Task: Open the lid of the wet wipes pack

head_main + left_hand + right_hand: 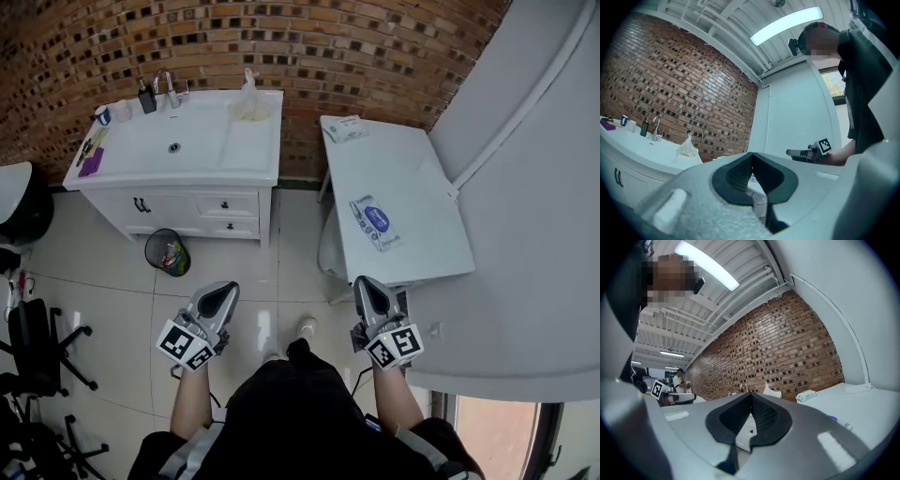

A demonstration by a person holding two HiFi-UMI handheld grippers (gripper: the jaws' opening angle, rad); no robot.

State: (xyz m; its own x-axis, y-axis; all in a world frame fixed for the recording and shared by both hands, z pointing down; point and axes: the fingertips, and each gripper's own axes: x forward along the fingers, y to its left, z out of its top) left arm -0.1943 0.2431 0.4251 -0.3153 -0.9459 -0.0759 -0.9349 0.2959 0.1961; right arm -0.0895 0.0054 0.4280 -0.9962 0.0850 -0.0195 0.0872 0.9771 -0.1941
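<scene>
The wet wipes pack, white with a blue label, lies flat near the front of the white table. A second, smaller pack sits at the table's far end and also shows in the right gripper view. My right gripper hangs just short of the table's near edge, its jaws shut and empty. My left gripper is out over the floor to the left, also shut with nothing in it. Both point level towards the brick wall.
A white vanity with a sink stands against the brick wall and carries bottles and a plastic bag. A bin stands on the tiled floor in front of it. An office chair is at the left, and a curved grey wall borders the table's right.
</scene>
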